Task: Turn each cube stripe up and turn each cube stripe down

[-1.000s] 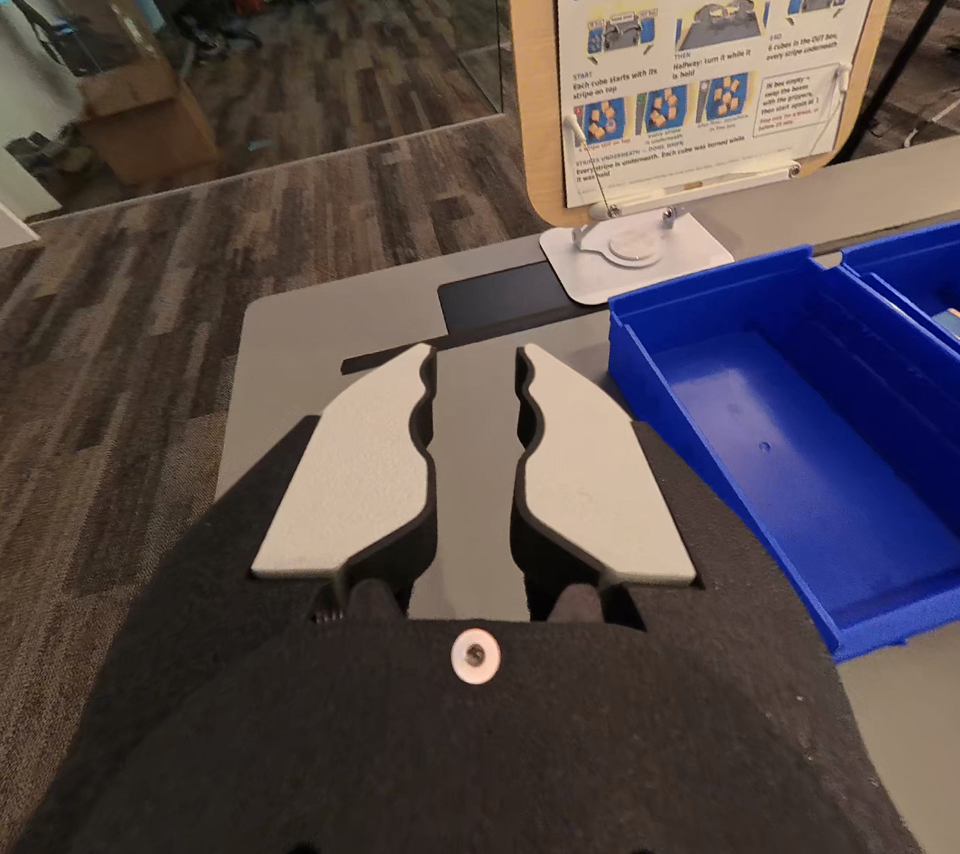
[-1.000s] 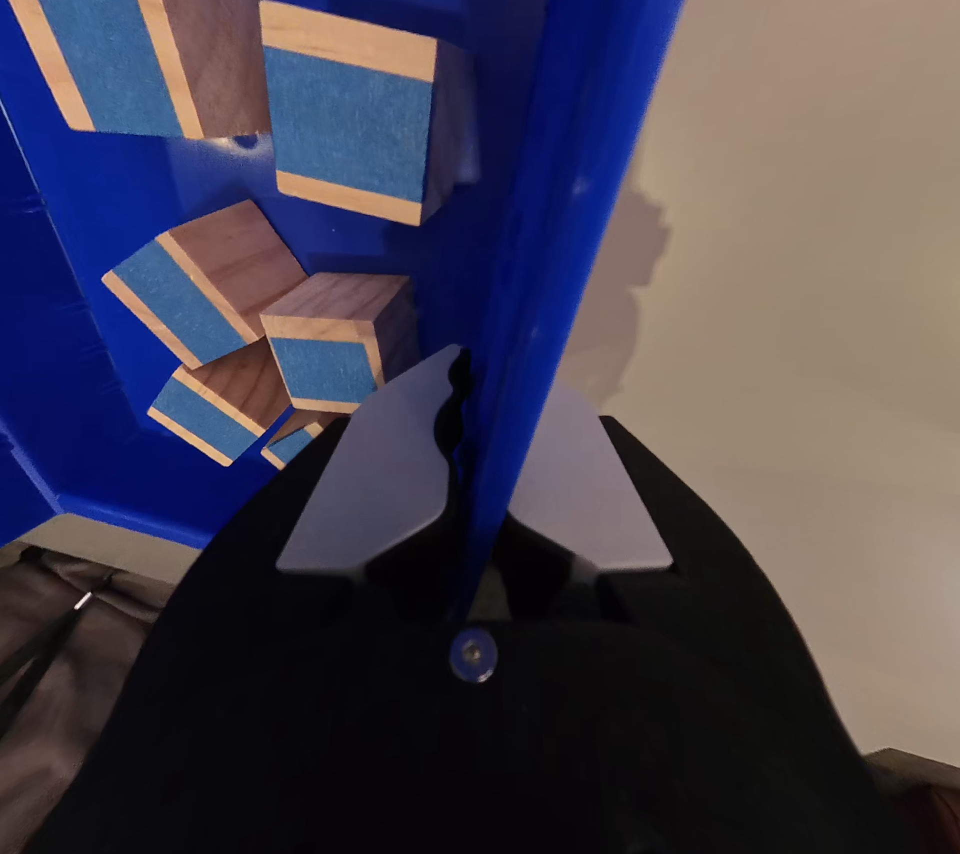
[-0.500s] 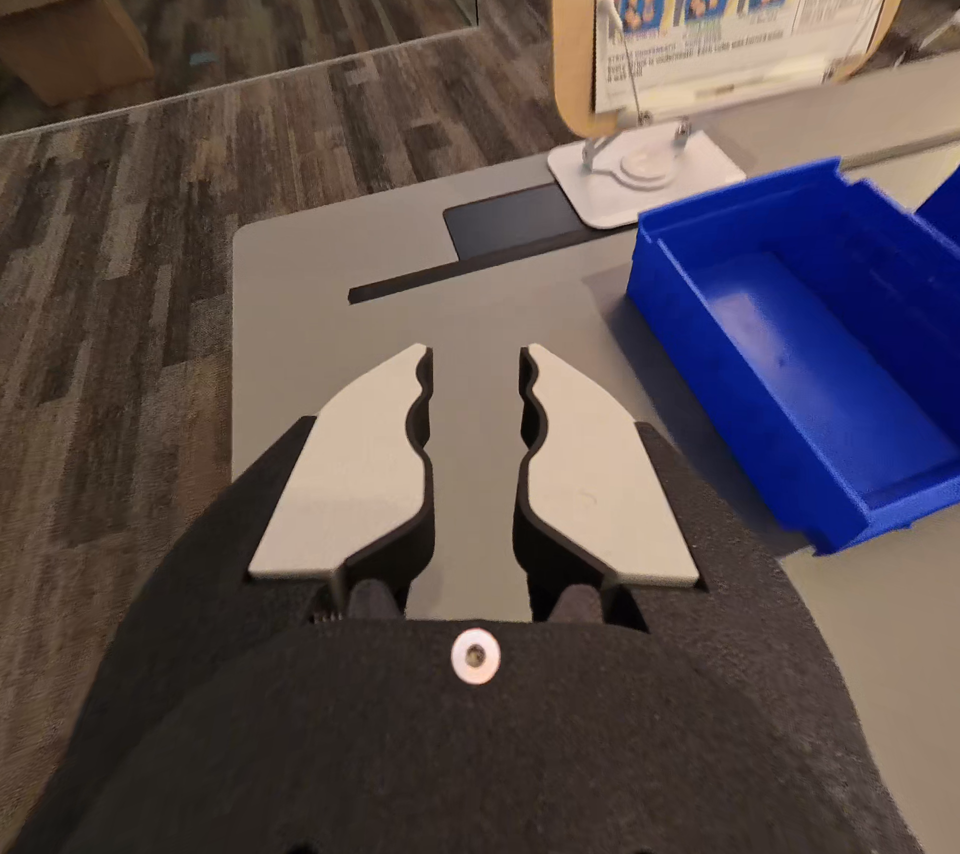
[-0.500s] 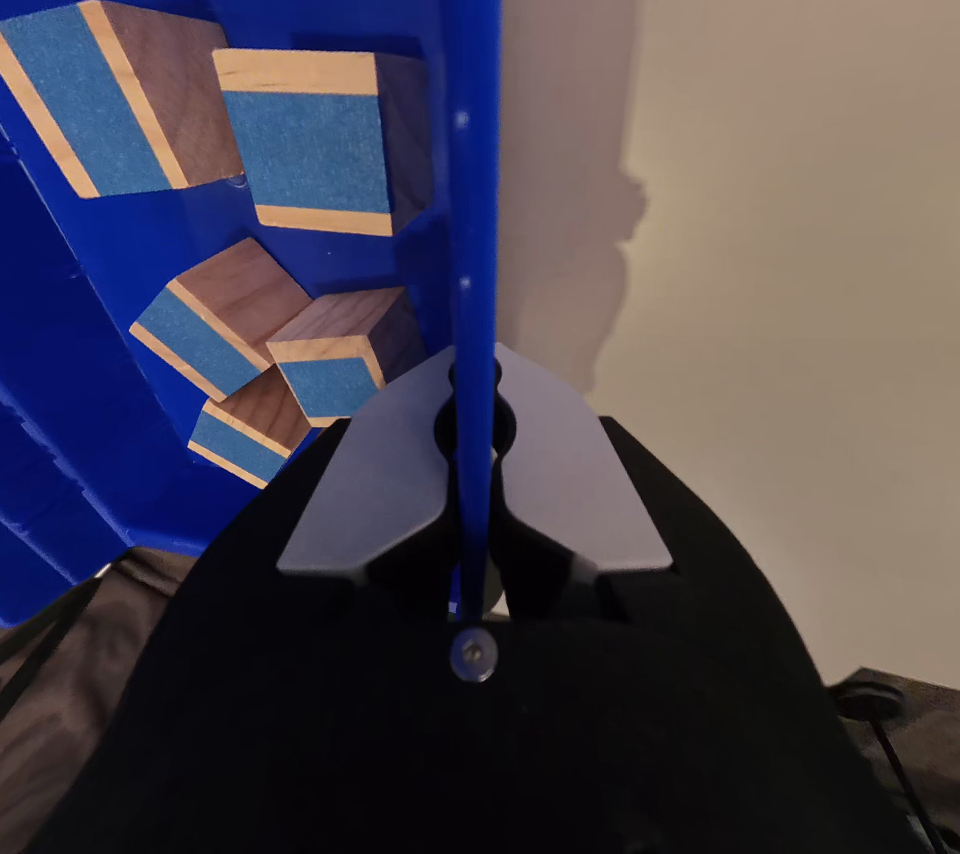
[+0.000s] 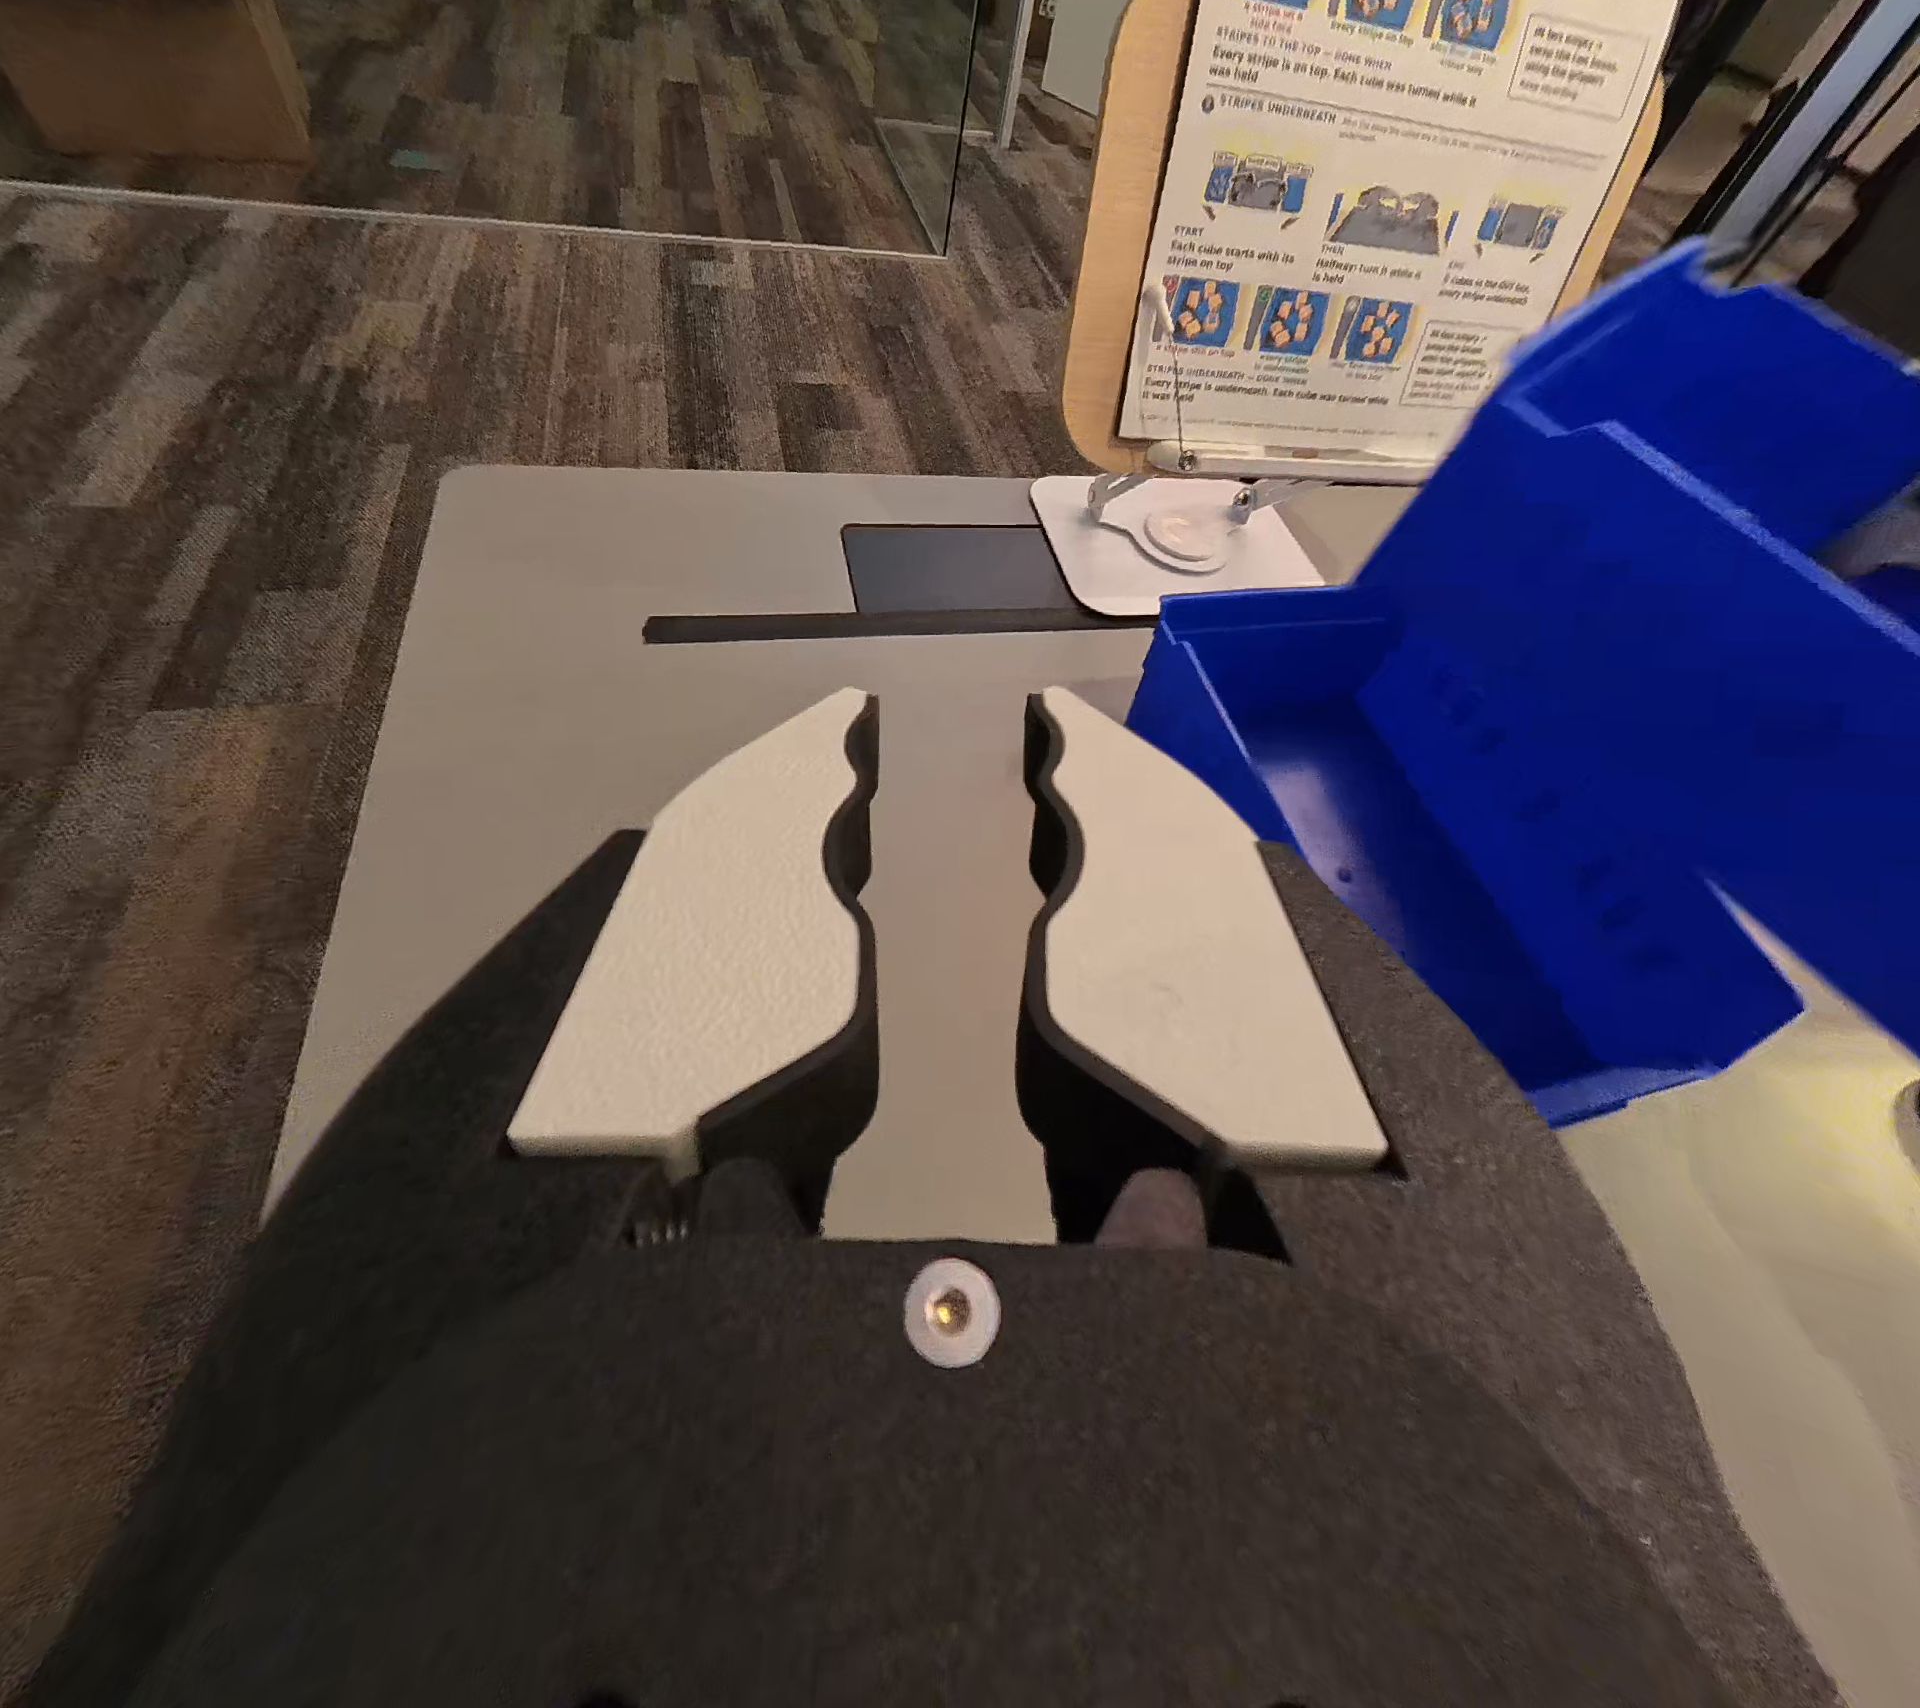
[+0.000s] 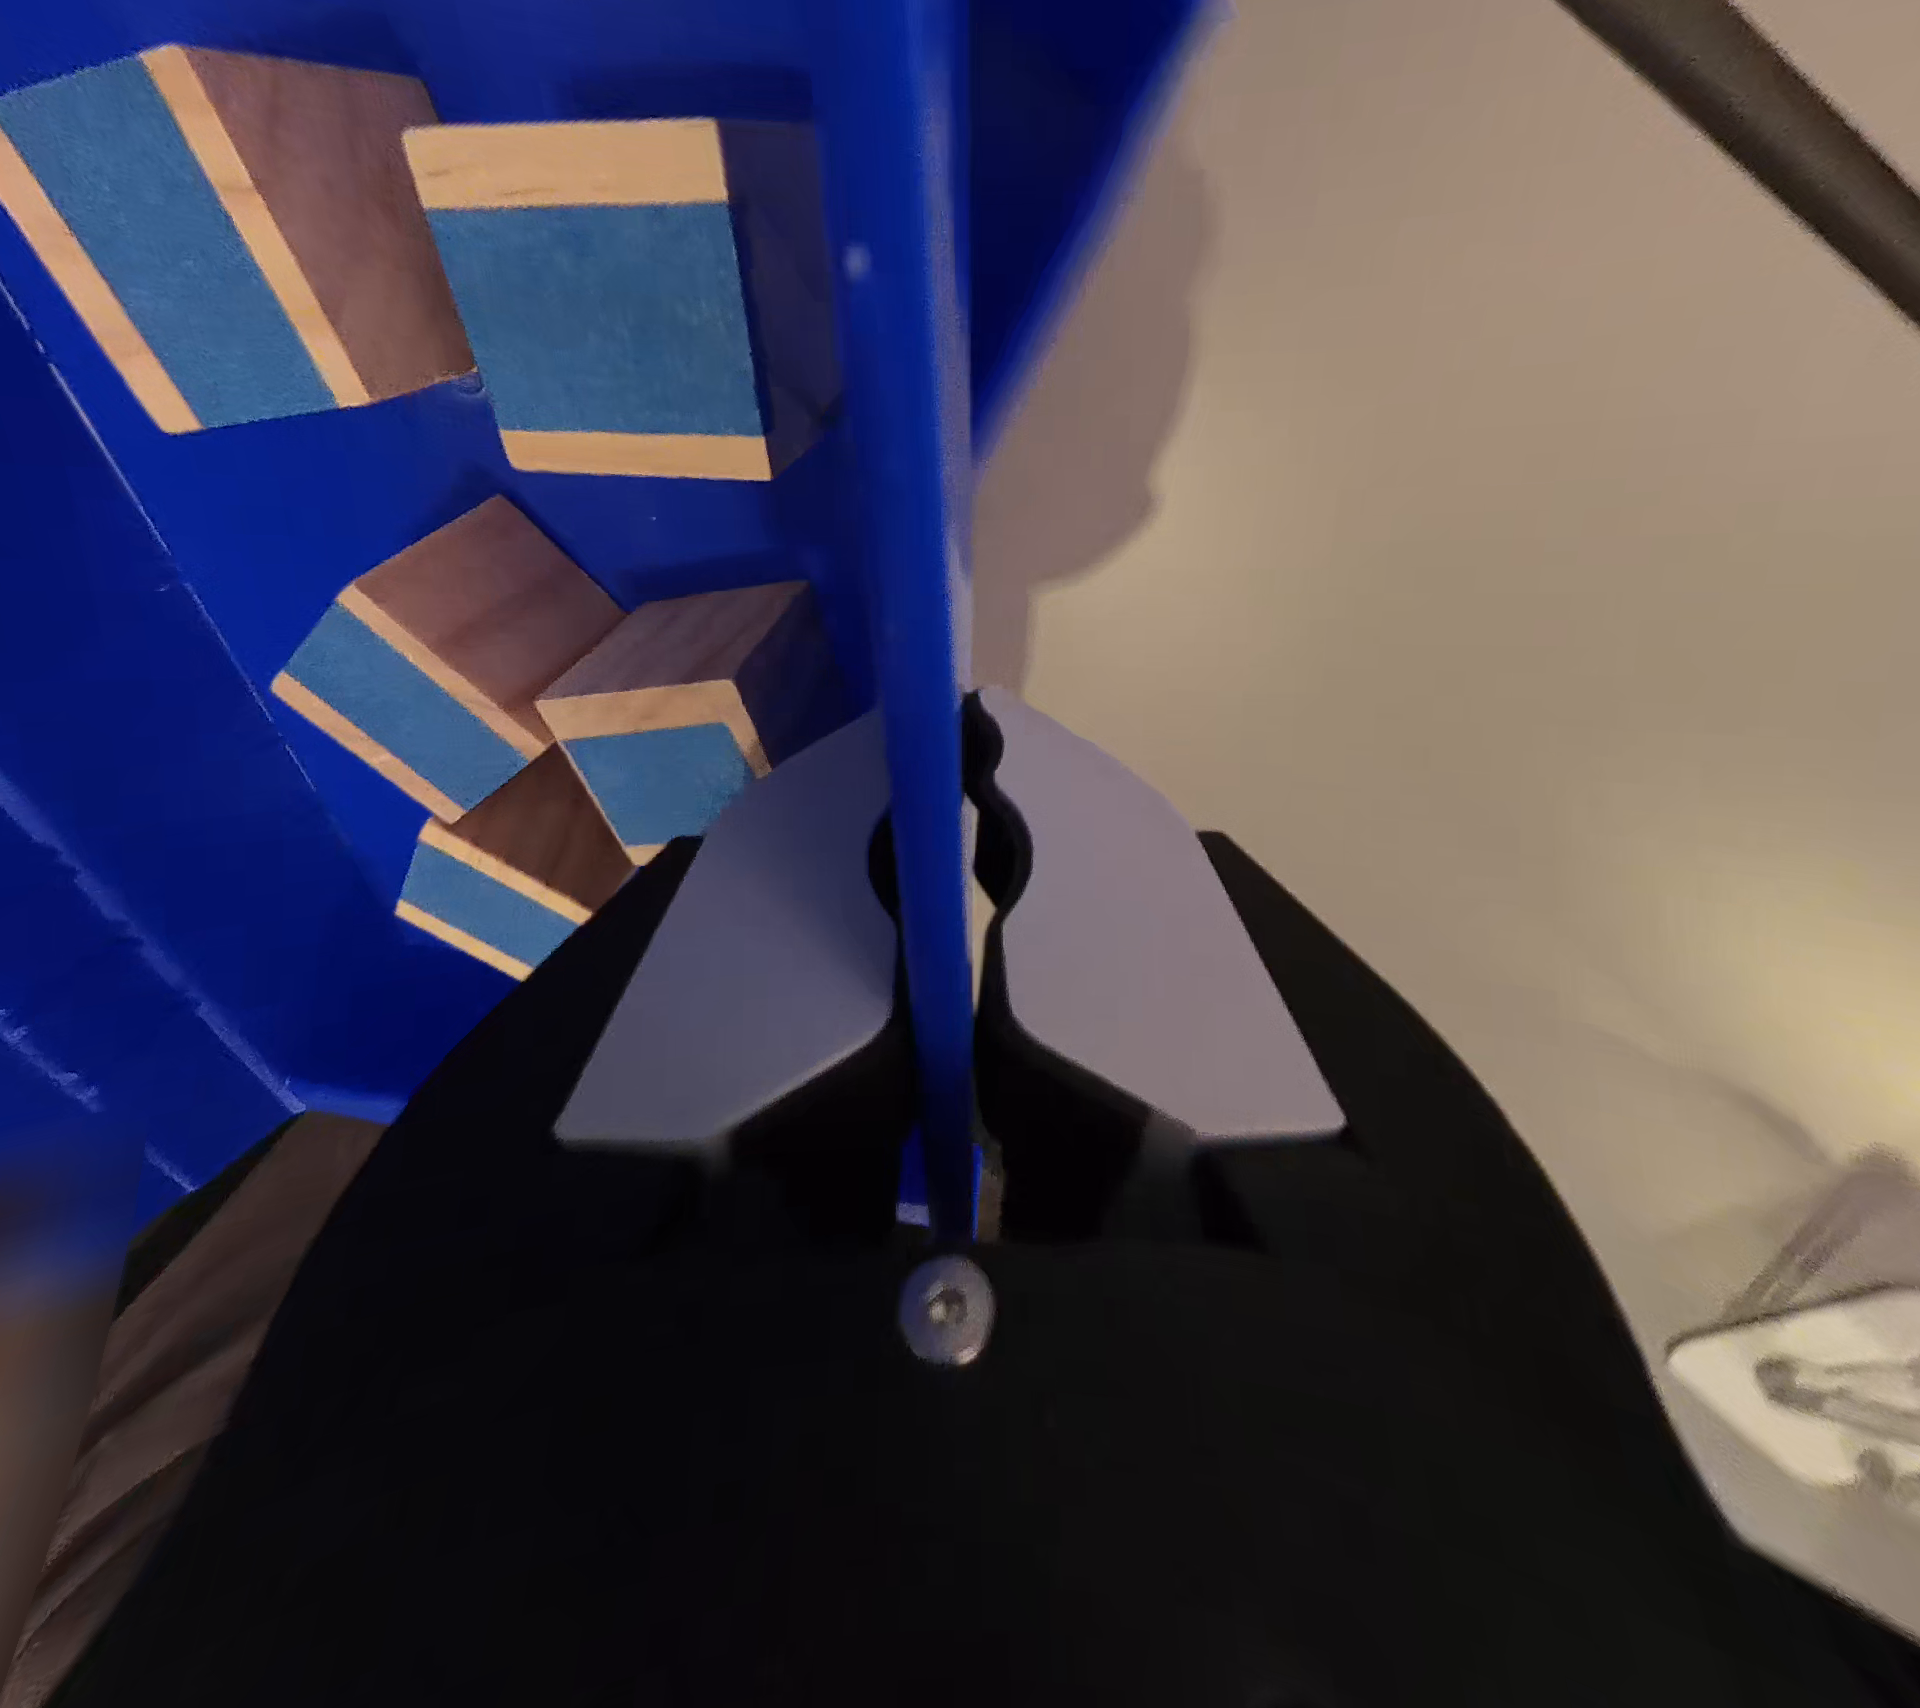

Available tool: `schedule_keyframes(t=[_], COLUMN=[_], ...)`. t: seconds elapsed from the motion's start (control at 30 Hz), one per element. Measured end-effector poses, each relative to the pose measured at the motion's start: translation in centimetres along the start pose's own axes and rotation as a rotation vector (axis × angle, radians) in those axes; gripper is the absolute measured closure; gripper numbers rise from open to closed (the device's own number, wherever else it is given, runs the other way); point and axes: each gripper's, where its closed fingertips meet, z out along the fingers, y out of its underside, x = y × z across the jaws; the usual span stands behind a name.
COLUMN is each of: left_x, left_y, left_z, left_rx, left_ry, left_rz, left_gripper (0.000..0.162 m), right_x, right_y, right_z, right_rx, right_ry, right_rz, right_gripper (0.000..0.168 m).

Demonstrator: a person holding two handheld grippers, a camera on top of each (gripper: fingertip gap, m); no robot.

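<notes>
My right gripper (image 6: 935,708) is shut on the side wall (image 6: 914,411) of a blue bin and holds it tilted off the table. Several wooden cubes lie inside it with blue stripes toward the camera, among them one near the wall (image 6: 592,308), one at the left (image 6: 187,245) and one close to my fingers (image 6: 655,775). In the left wrist view the lifted bin (image 5: 1642,702) hangs blurred over an empty blue bin (image 5: 1278,754) on the grey table (image 5: 623,619). My left gripper (image 5: 951,702) is open and empty above the table, left of both bins.
An instruction board (image 5: 1403,131) stands on a white base (image 5: 1174,546) at the table's far edge. A black inset strip (image 5: 935,588) runs across the table. The table's left edge (image 5: 384,723) drops to carpet floor.
The right gripper has lifted the bin of cubes, and it now hangs over the empty bin in the left wrist view. The left gripper stays open; its view has shifted.
</notes>
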Motion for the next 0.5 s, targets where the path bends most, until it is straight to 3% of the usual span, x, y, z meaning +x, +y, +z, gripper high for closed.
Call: schedule_keyframes(t=[0.23,0.5], left_x=[-0.9,-1.8], left_y=[-1.4,-2.2], left_z=[-3.1,-6.3], left_rx=[0.109,0.202], left_ry=[-0.083,-0.134], left_rz=[-0.032,-0.050], left_gripper=[0.136,0.142], right_x=[-15.9,-26.9], right_y=[-11.6,-18.4], right_z=[6.0,12.4], right_rx=[-0.074,-0.139], right_ry=[-0.074,-0.066], right_rz=[-0.302,-0.468], right_gripper=[0.161,0.162])
